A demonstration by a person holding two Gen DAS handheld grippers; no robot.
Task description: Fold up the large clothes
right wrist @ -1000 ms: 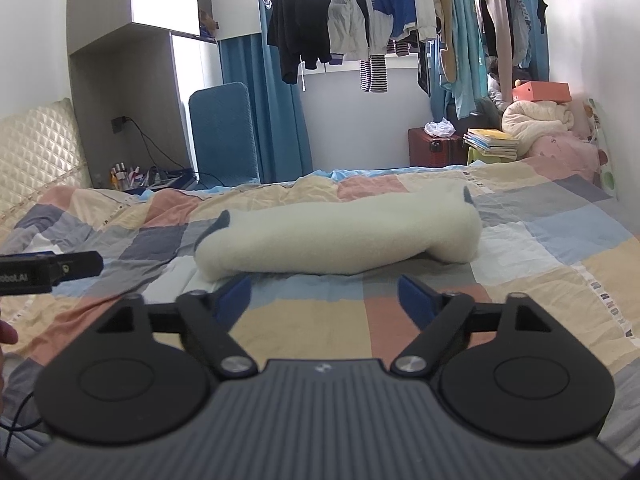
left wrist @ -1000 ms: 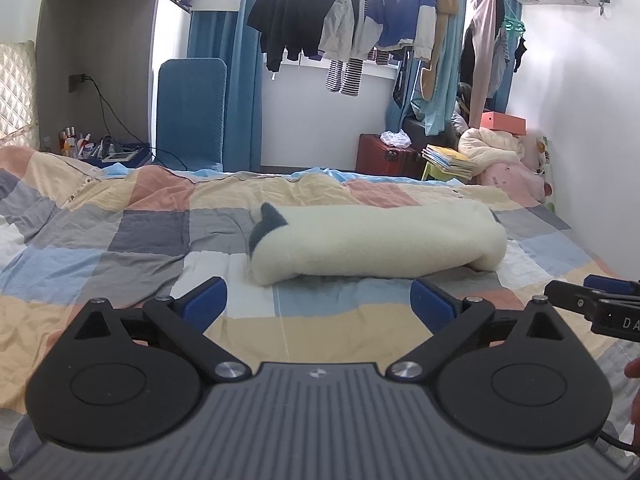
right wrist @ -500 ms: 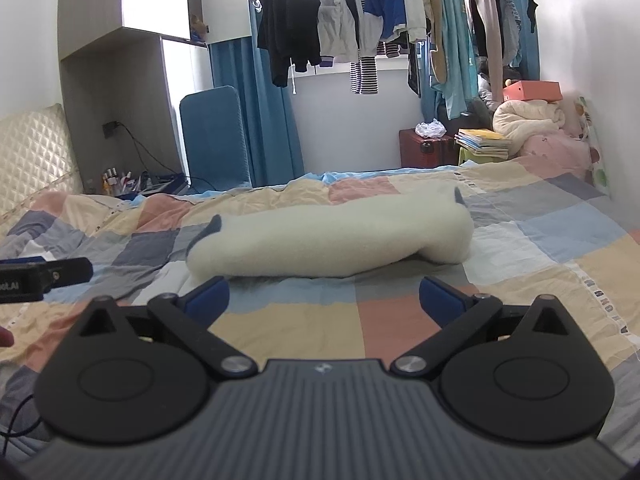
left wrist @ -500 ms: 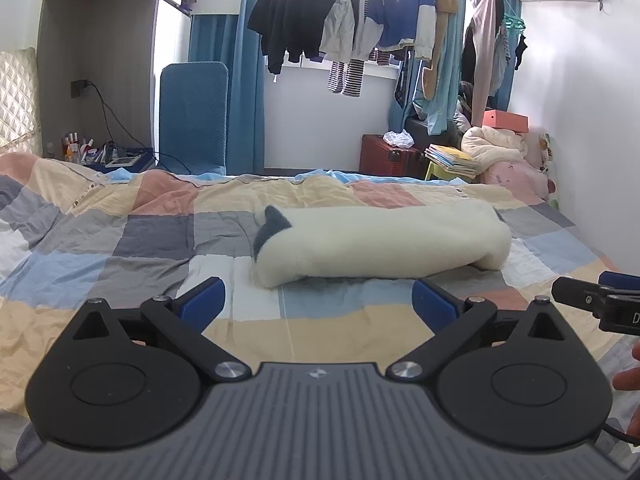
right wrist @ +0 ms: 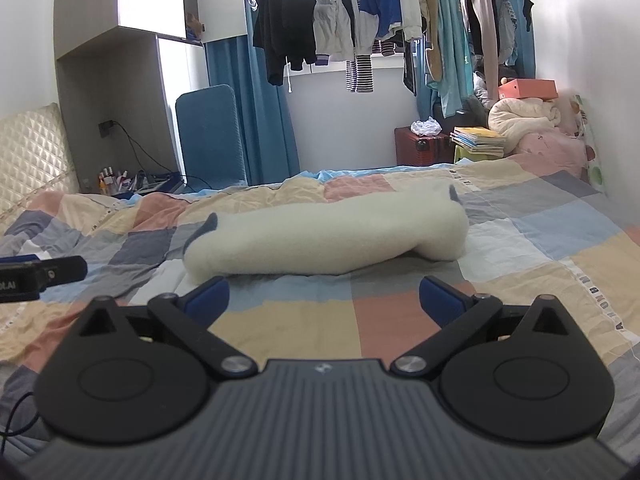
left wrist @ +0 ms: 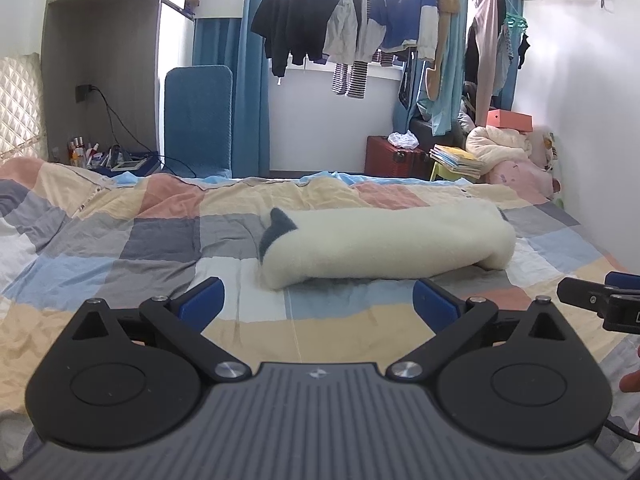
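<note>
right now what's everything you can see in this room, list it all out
fleece garment: one, cream with dark grey trim, folded long on the bed
quilt: one, checked peach, grey, blue, covering the bed
hanging clothes: several, black, white, blue, at the window
curtain: blue, left of the window
chair: one, blue, beyond the bed
trunk: one, dark red, by the far wall
books: a stack, right of the trunk
box: one, orange, on piled bedding
left gripper: open, empty
right gripper: open, empty, jaws just widened
</note>
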